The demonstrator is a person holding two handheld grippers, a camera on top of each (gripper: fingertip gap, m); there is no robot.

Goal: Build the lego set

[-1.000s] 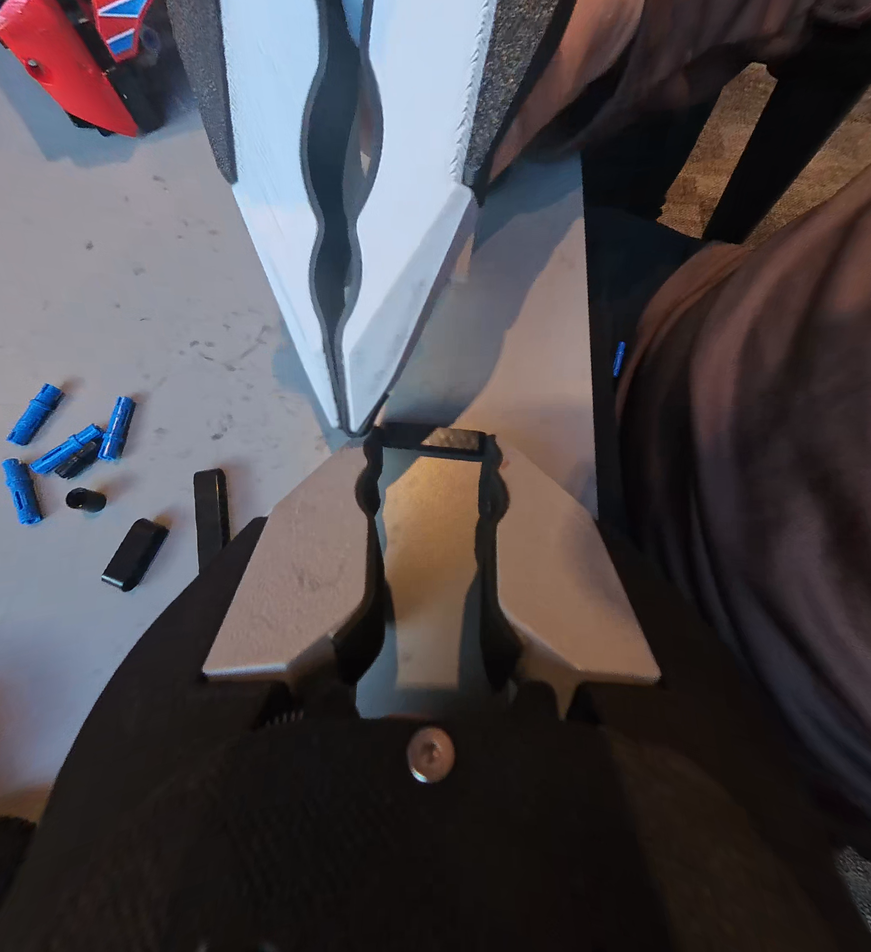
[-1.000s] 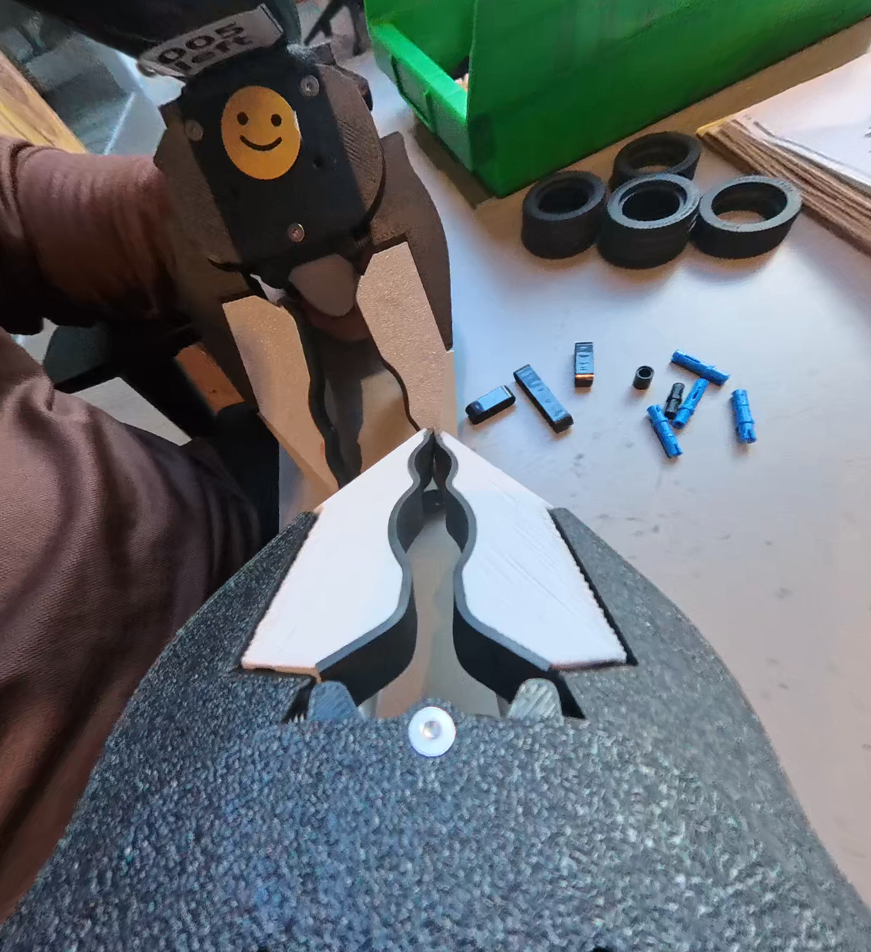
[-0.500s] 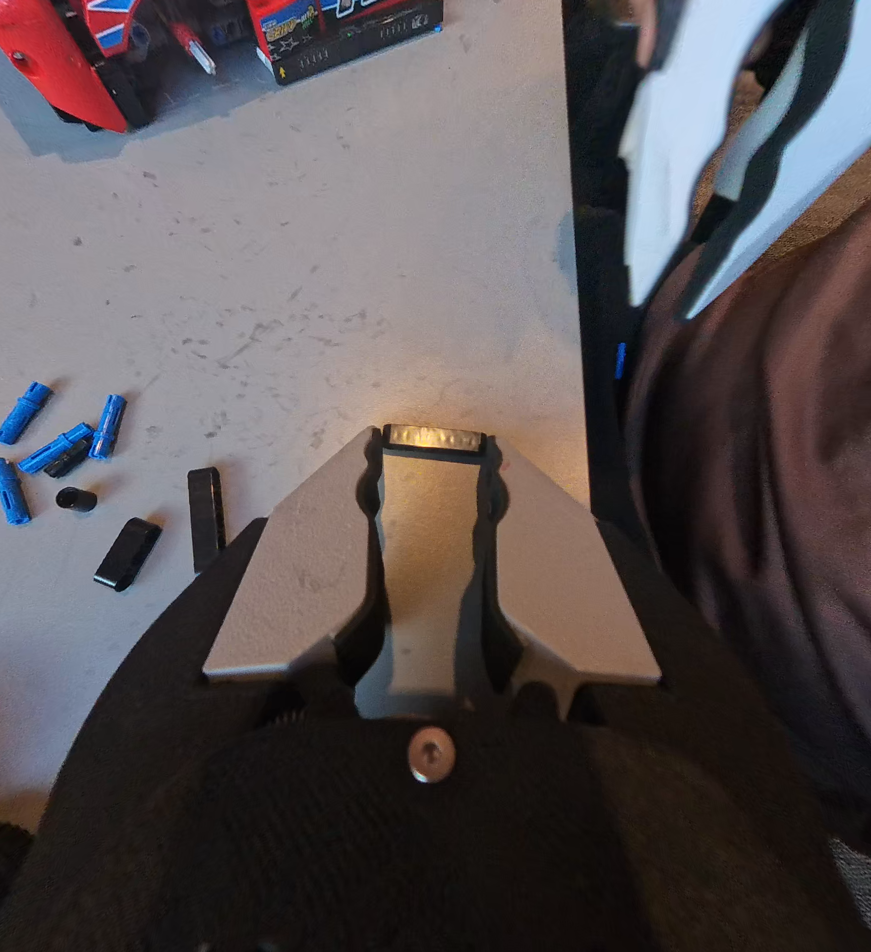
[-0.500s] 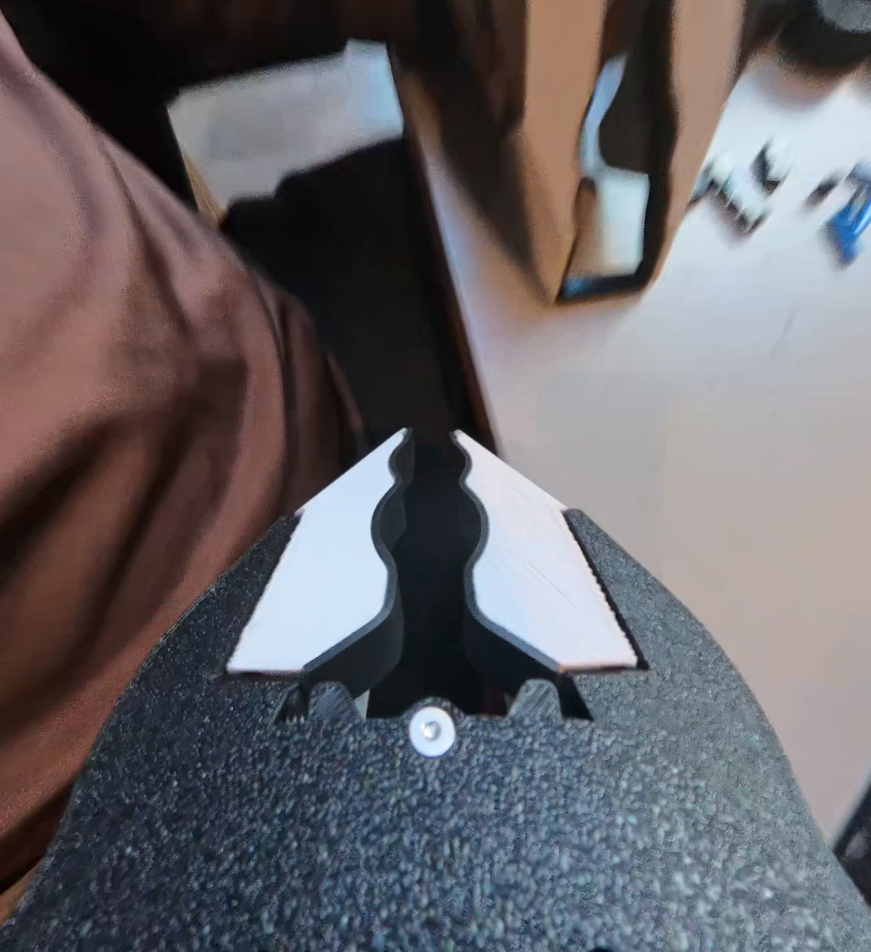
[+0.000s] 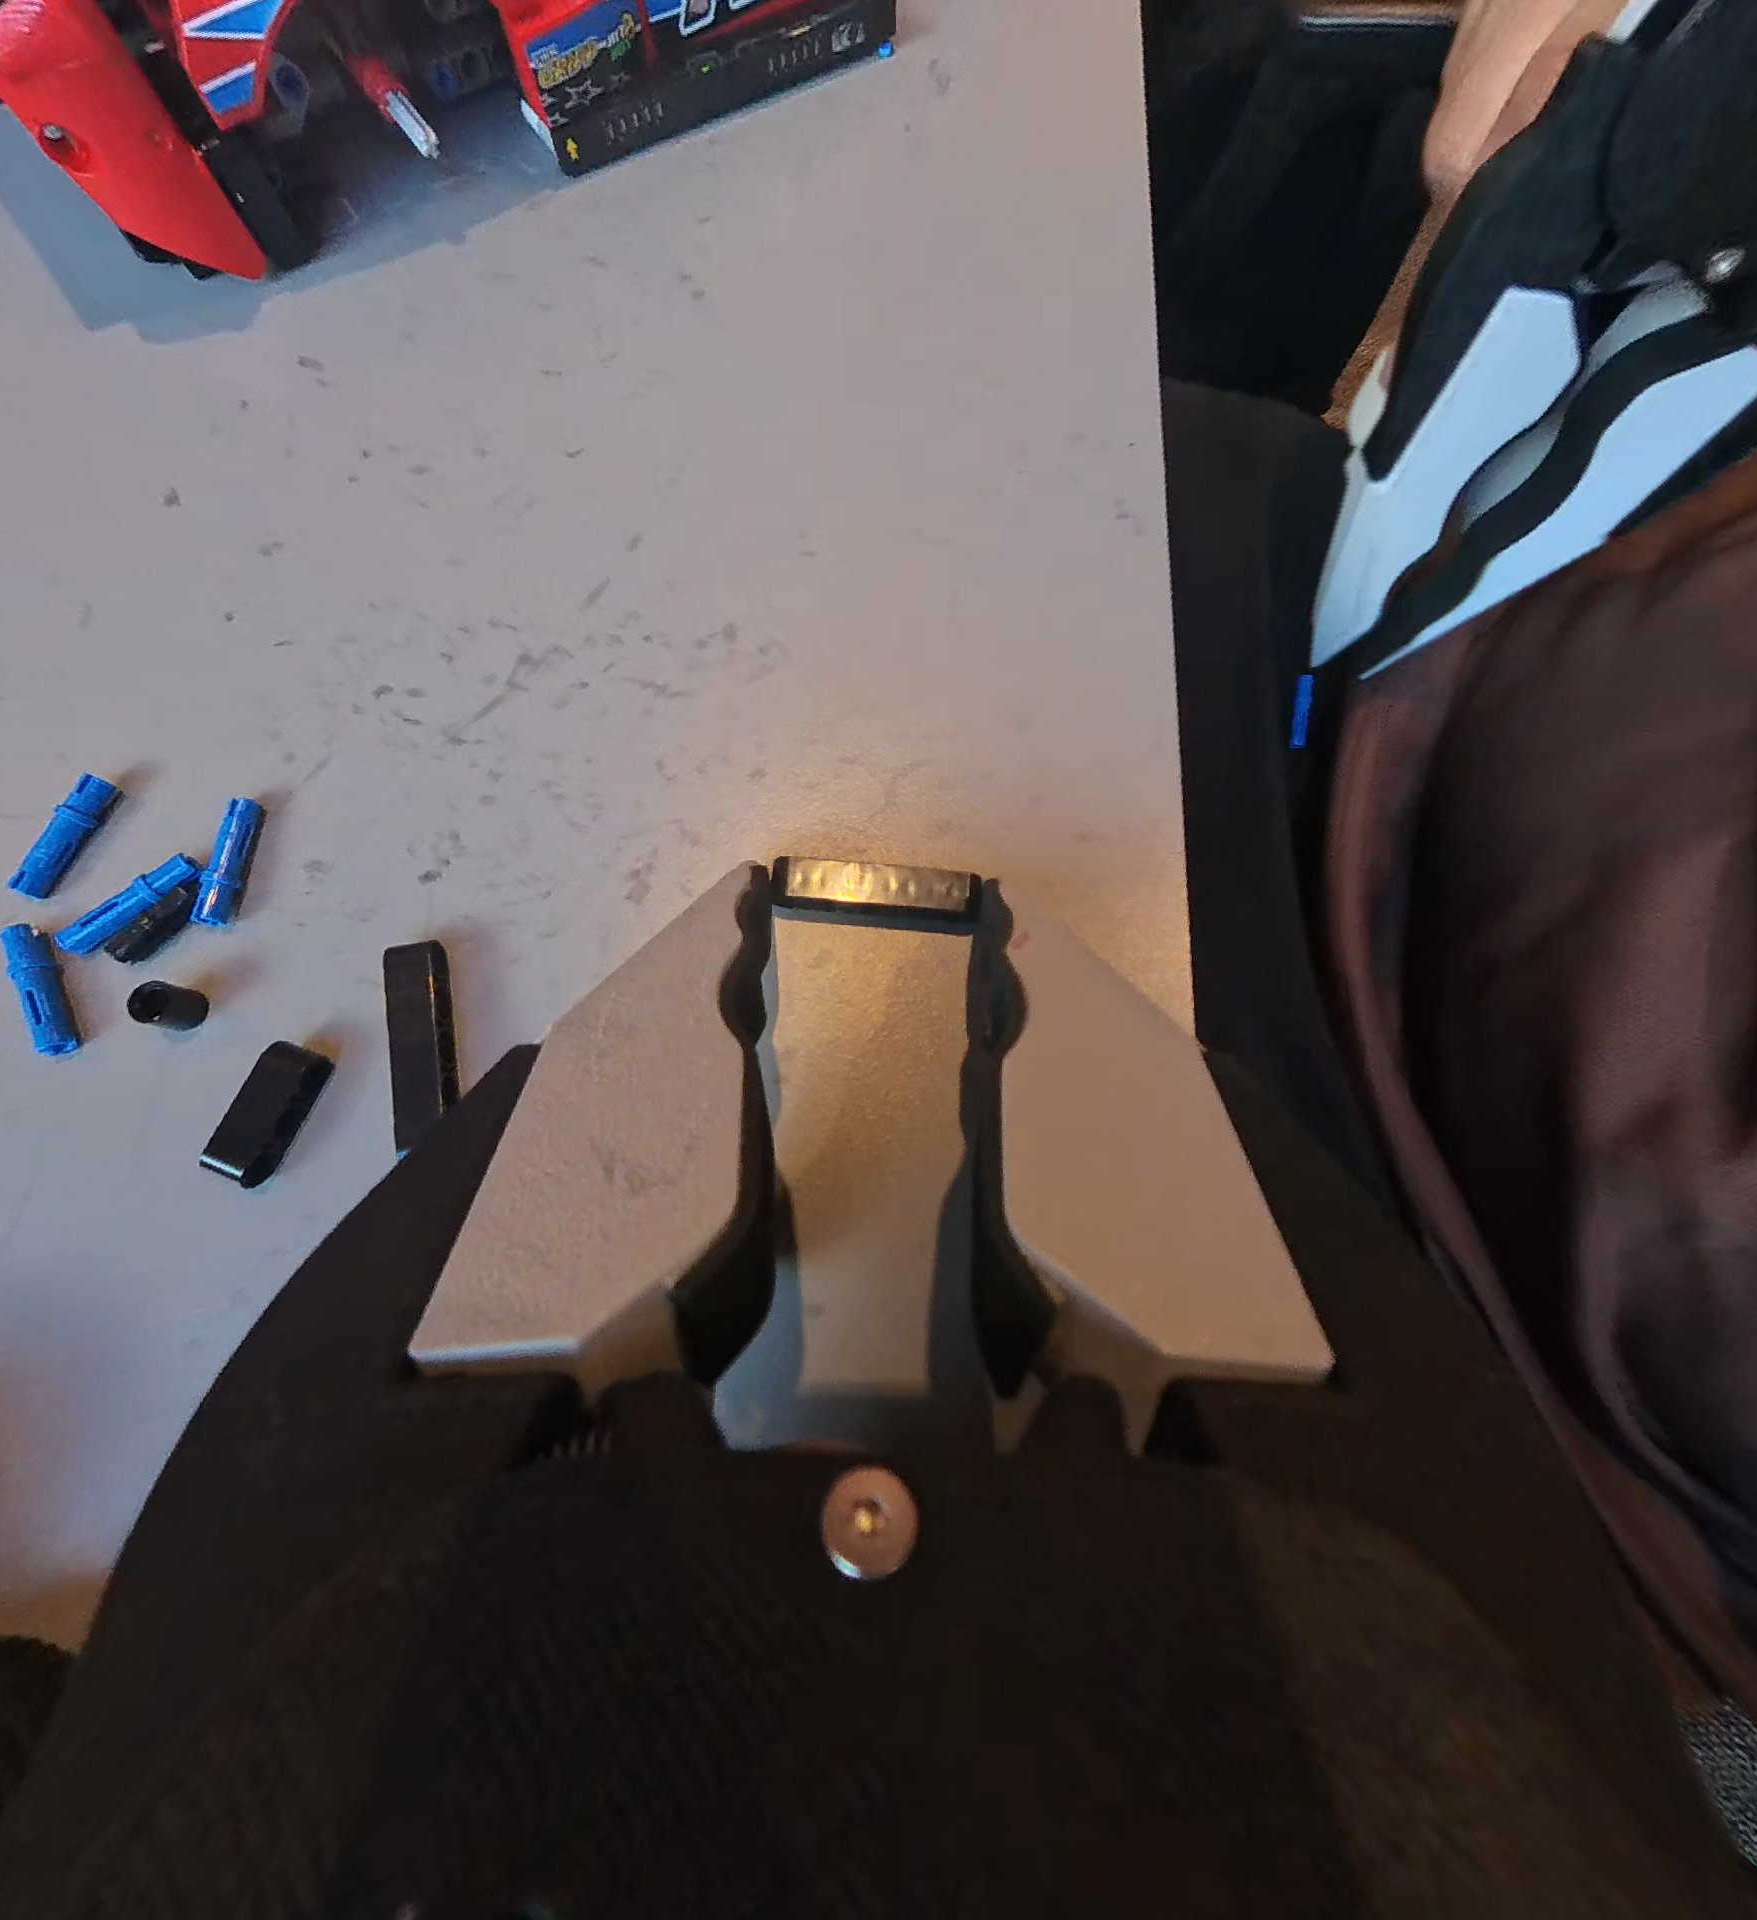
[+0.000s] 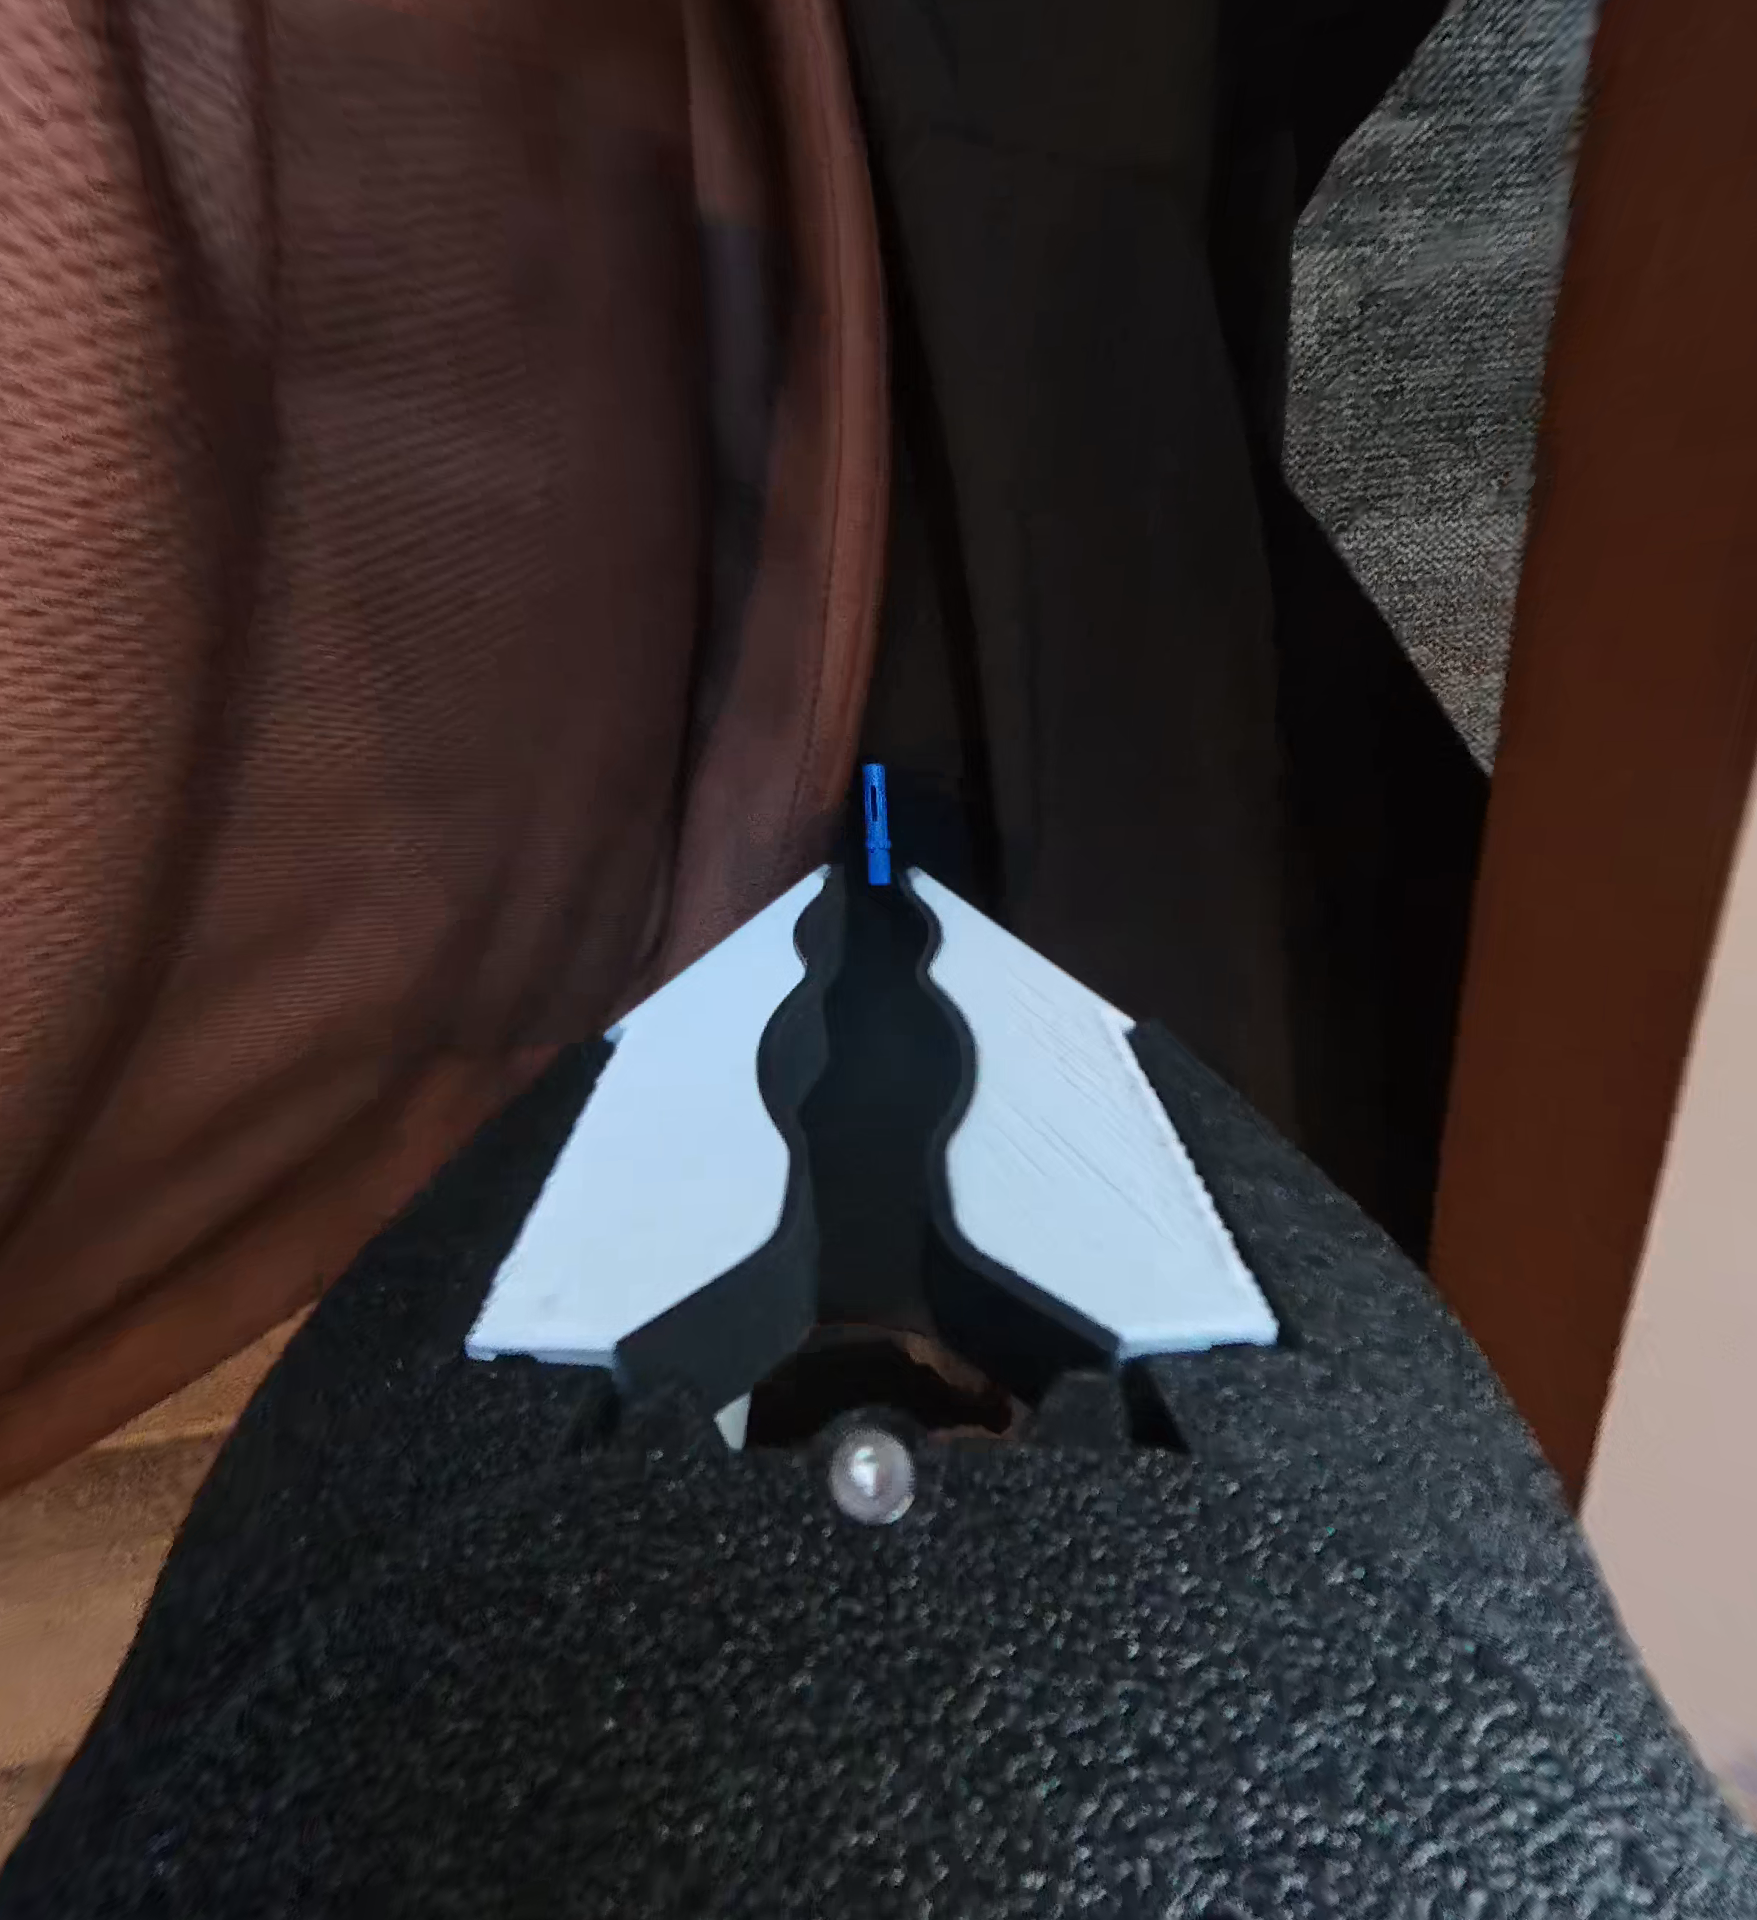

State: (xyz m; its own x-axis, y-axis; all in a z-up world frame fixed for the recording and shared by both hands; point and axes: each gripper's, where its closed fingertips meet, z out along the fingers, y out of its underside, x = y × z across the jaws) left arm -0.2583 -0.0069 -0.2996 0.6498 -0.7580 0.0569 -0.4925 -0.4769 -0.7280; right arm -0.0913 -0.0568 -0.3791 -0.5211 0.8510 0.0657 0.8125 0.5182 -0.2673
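A: Left view. Far left on the table (image 5: 645, 520), red model (image 5: 126, 156); nearer, blue pins (image 5: 126, 894) and black beams (image 5: 271, 1112).
B: Left gripper (image 5: 874, 899)?
A: Fingers clamped on a short black beam (image 5: 874, 891), held crosswise by its ends over the table edge.
B: Right gripper (image 6: 869, 873)?
A: Off the table by the brown garment (image 6: 334, 623), slightly parted, tips either side of a fallen blue pin (image 6: 875, 821); grip cannot be told
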